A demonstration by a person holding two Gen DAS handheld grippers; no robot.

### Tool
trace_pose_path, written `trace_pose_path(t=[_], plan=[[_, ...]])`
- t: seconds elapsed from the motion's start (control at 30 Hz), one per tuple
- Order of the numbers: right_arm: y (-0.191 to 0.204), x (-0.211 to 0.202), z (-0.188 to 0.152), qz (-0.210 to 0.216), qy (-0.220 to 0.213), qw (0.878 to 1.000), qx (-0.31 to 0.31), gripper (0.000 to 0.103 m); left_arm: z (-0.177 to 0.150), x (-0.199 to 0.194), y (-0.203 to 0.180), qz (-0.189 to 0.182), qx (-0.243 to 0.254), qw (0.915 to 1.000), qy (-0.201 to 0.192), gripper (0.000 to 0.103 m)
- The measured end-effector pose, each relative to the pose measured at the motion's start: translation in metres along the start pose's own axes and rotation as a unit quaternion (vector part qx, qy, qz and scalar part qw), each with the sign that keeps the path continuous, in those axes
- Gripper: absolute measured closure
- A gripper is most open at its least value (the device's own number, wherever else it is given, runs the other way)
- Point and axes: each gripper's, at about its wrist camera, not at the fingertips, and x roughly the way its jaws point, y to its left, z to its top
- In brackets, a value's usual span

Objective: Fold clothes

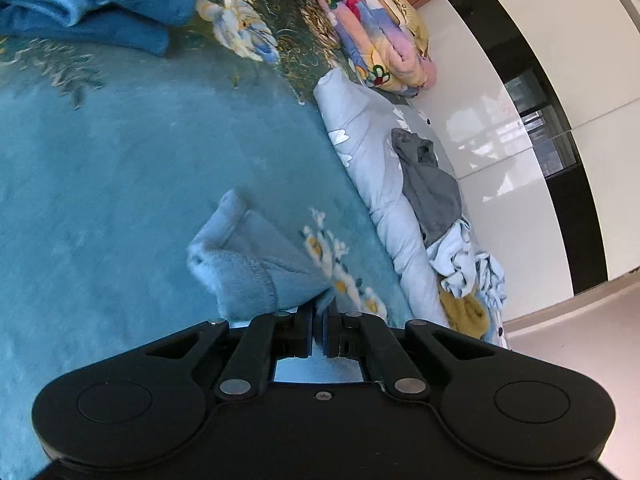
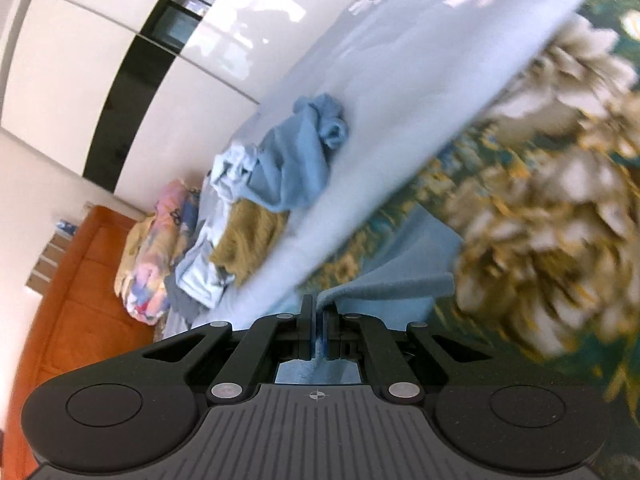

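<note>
A light blue fleece garment [image 1: 248, 264] hangs bunched over the teal bedspread [image 1: 100, 168], and my left gripper [image 1: 319, 312] is shut on one edge of it, cloth pinched between the jaws. In the right wrist view my right gripper [image 2: 319, 316] is shut on another edge of the same light blue garment [image 2: 392, 280], which stretches away to the right above the flowered bedspread [image 2: 540, 208]. That view is blurred with motion.
A pale grey-blue quilt [image 1: 372, 168] lies along the bed's far side, carrying a heap of clothes: a grey piece [image 1: 428, 184], a light blue shirt [image 1: 464, 264], a mustard knit [image 1: 468, 312]. A rolled colourful blanket [image 1: 380, 40] and folded blue cloth [image 1: 92, 4] lie beyond. White wardrobe doors [image 1: 540, 80] stand behind.
</note>
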Motion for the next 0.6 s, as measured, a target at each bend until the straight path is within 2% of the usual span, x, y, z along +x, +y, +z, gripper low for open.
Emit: trace_pose_path(t=[0.13, 0.23, 0.33, 0.6], plan=[[0.007, 0.034, 0.01, -0.02, -0.009, 1.0, 0.008, 0.101, 0.018, 0.031, -0.009, 0.02, 0.008, 0.9998, -0.001, 0.102], [0.008, 0.063, 0.014, -0.044, -0.01, 0.999, 0.011, 0.101, 0.026, 0.056, -0.022, 0.053, 0.046, 0.9975, -0.008, 0.102], [0.011, 0.09, 0.016, -0.069, -0.008, 0.998, -0.001, 0.101, 0.031, 0.082, -0.029, 0.066, 0.073, 0.9951, -0.008, 0.102], [0.004, 0.139, 0.017, -0.127, 0.005, 0.992, -0.006, 0.101, 0.036, 0.13, -0.017, 0.098, 0.072, 0.9925, 0.012, 0.1]])
